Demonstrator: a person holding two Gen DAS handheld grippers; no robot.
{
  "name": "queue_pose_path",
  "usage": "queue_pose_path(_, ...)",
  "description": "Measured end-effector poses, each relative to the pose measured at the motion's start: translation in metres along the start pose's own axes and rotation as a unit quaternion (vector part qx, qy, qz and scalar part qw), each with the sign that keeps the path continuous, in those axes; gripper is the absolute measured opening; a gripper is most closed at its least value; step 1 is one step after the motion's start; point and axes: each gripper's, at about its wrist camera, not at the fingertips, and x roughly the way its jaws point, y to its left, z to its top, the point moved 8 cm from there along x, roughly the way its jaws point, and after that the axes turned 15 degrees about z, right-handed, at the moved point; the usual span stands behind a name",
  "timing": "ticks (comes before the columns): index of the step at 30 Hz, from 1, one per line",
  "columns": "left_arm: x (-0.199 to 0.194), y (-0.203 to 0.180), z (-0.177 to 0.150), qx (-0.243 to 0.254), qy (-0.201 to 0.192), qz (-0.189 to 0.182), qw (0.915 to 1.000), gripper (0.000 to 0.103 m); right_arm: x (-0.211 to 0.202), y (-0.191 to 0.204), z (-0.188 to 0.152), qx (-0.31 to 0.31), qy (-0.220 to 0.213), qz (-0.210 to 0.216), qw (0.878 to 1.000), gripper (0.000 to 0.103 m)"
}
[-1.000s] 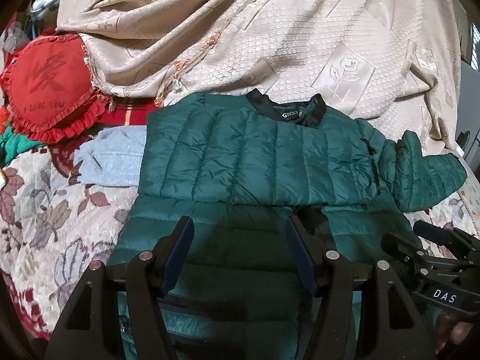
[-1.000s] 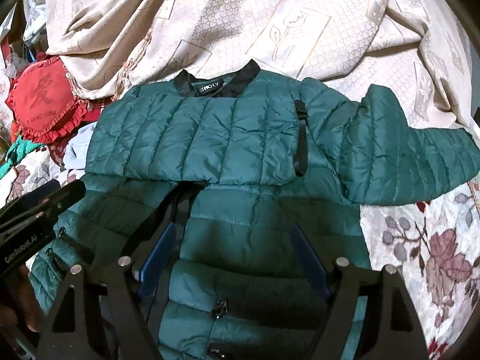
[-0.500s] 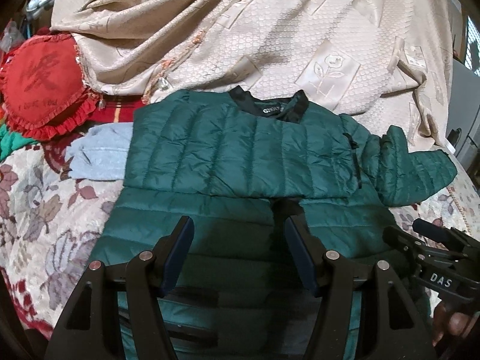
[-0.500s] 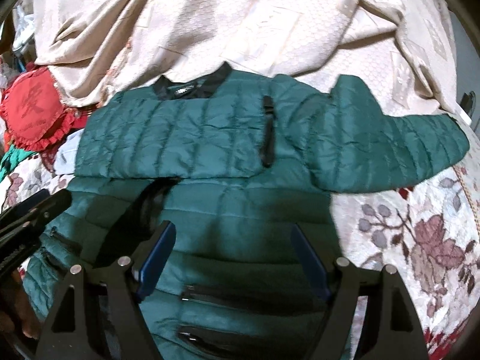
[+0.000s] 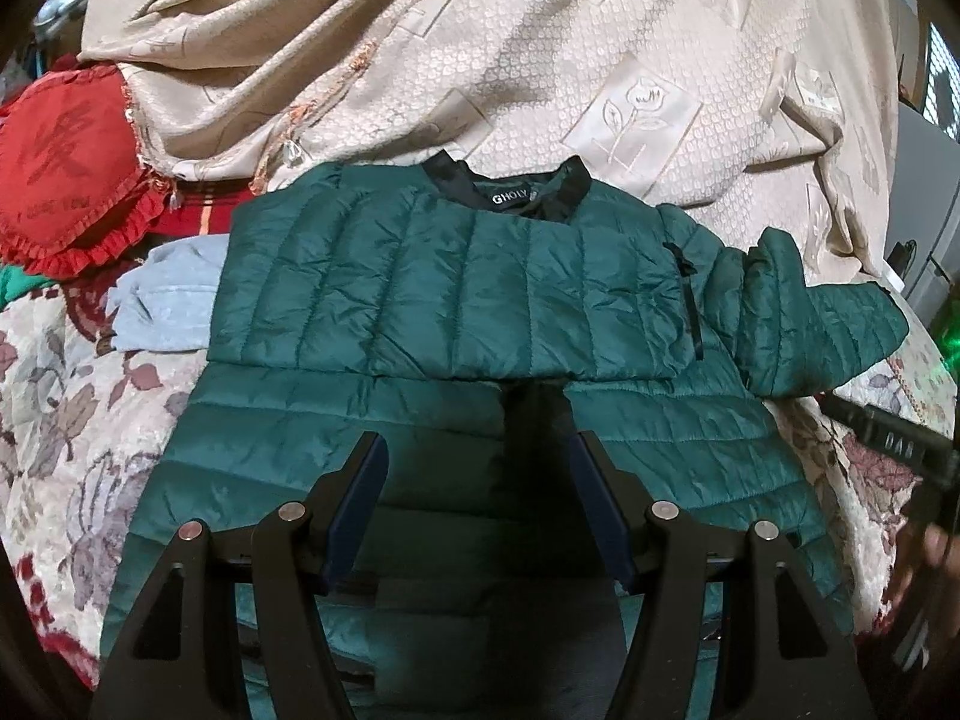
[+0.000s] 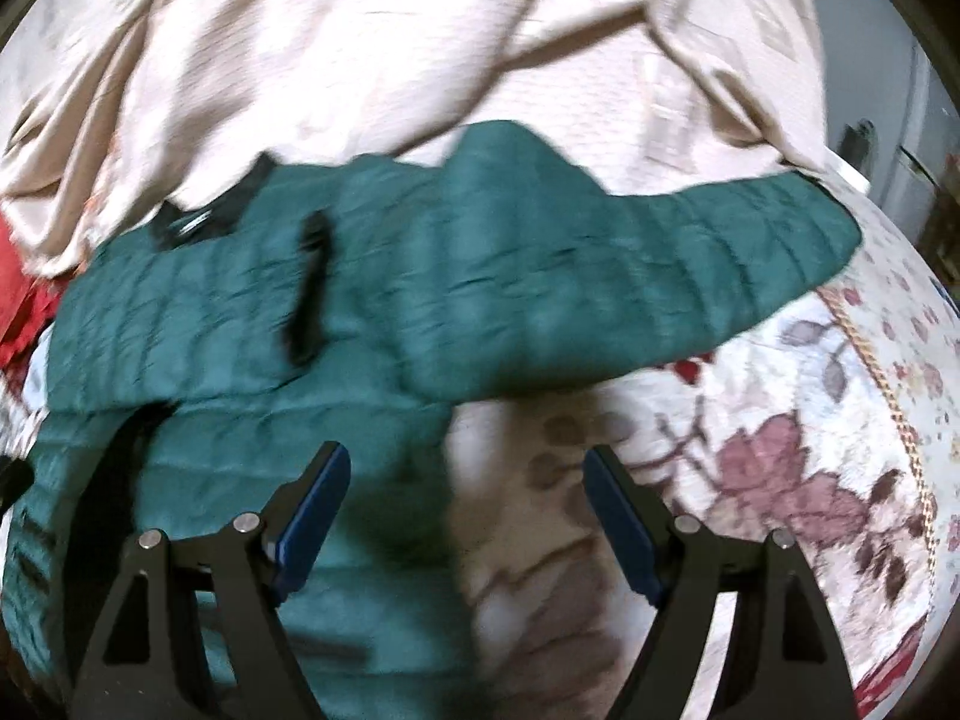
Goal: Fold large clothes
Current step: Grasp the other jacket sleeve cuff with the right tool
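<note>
One green quilted puffer jacket (image 5: 456,288) lies spread on the floral bedspread (image 5: 54,408), and everything else is placed from it. To the jacket's left, one red ruffled heart cushion (image 5: 66,174) sits well up near its shoulder line, and one pale blue garment (image 5: 168,300) lies just beside its left edge, partly tucked under it. Behind the jacket, touching its black collar (image 5: 510,186), one beige embossed coverlet (image 5: 540,60) is heaped in folds. The jacket's upper half is folded down across its body; one sleeve (image 6: 660,276) stretches out to the right onto the bedspread.

Two grippers are in view. The left gripper (image 5: 477,492) hovers over the jacket's lower middle, its jaws set wide apart with nothing pinched between them. The right gripper (image 6: 465,498) hangs over the jacket's right edge, straddling fabric and bedspread, jaws likewise spread wide and holding nothing; that view is blurred.
</note>
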Motion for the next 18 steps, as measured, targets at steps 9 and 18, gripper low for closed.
queue_pose_path(9,0.016,-0.016,-0.005,0.011,0.017,-0.009,0.9998,0.046,0.007,-0.12,0.042,0.075,-0.034,-0.086,0.993,0.084)
queue_pose_path(18,0.037,-0.014,-0.001,-0.002,0.03,-0.011,0.9995,0.046,-0.013,-0.233,0.087,0.175,-0.087,-0.155,0.968,0.086)
